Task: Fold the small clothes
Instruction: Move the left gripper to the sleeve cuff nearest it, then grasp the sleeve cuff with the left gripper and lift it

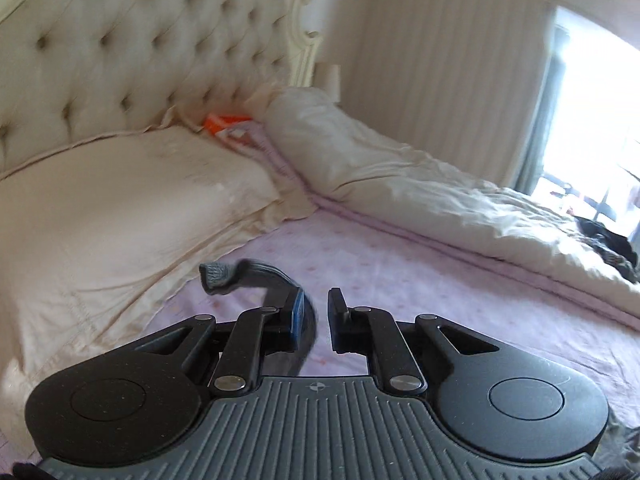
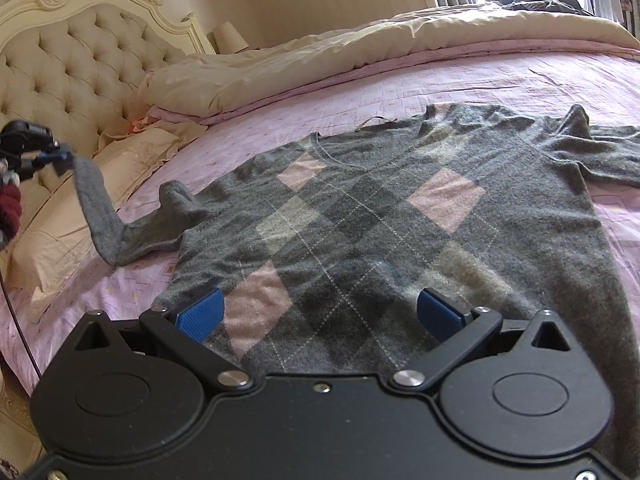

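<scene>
Sweater (image 2: 400, 216) fuzzy grey argyle knit; left gripper (image 1: 318, 316) pinches sleeve cuff (image 1: 218, 274); right gripper (image 2: 320, 316) fingers apart.

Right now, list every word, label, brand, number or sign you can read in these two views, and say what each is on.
No readable text in either view.
Left gripper: only a small round crosshair mark on its body, no letters.
Orange packet by the headboard: any print is too blurred to read.
Sweater: a diamond pattern only, no label showing.
Right gripper: no markings visible.
</scene>
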The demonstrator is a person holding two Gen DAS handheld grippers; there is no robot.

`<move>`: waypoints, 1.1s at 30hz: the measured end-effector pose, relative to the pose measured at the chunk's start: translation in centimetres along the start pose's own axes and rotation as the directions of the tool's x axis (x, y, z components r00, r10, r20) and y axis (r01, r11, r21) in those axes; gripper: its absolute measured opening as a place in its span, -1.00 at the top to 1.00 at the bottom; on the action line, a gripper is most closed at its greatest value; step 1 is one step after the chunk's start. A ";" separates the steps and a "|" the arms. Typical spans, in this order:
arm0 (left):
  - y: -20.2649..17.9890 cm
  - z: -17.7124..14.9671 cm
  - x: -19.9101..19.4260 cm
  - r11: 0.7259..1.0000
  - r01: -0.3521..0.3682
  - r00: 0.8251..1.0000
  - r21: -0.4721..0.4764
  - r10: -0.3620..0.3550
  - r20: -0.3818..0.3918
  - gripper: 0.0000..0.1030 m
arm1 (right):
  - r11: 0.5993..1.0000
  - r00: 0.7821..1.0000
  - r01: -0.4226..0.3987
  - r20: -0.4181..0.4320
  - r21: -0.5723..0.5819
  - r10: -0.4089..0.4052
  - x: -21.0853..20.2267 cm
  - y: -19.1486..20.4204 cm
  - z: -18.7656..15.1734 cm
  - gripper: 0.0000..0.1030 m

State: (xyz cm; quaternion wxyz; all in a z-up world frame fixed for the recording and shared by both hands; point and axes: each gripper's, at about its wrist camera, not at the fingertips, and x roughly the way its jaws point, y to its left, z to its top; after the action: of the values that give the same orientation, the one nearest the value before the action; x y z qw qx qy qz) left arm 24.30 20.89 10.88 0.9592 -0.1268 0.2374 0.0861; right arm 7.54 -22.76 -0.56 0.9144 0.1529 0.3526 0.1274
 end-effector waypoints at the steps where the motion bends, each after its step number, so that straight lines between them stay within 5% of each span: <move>1: -1.9 0.3 -0.4 0.999 0.032 0.999 0.021 -0.032 0.007 0.75 | 1.000 1.000 0.002 0.001 0.009 -0.002 -0.3 -0.4 -0.2 -0.99; 9: -15.9 -0.9 -2.2 0.955 0.260 0.965 0.146 -0.261 -0.010 0.74 | 0.996 0.999 0.017 0.029 0.083 -0.020 -3.2 -4.0 -0.9 -0.99; 15: -21.2 -6.5 -1.8 0.926 0.271 0.963 0.265 -0.256 -0.089 0.51 | 0.993 0.997 0.038 0.057 0.108 -0.044 -4.7 -6.1 -0.4 -0.99; 23: -18.4 -12.0 -0.5 0.920 0.219 0.967 0.325 -0.161 -0.197 0.24 | 0.993 0.998 0.036 0.041 0.113 -0.041 -4.7 -6.5 -0.7 -0.99; 33: -7.1 -7.7 5.6 0.960 -0.030 0.980 0.277 0.083 -0.182 0.10 | 0.996 1.000 0.006 0.000 0.091 -0.006 -2.1 -4.0 -0.2 -0.99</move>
State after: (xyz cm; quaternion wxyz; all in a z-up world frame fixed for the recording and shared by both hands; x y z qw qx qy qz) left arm 27.47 12.51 3.07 0.9374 0.0059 0.3418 0.0672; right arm 6.37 -27.16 -0.95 0.9069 0.1935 0.3584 0.1081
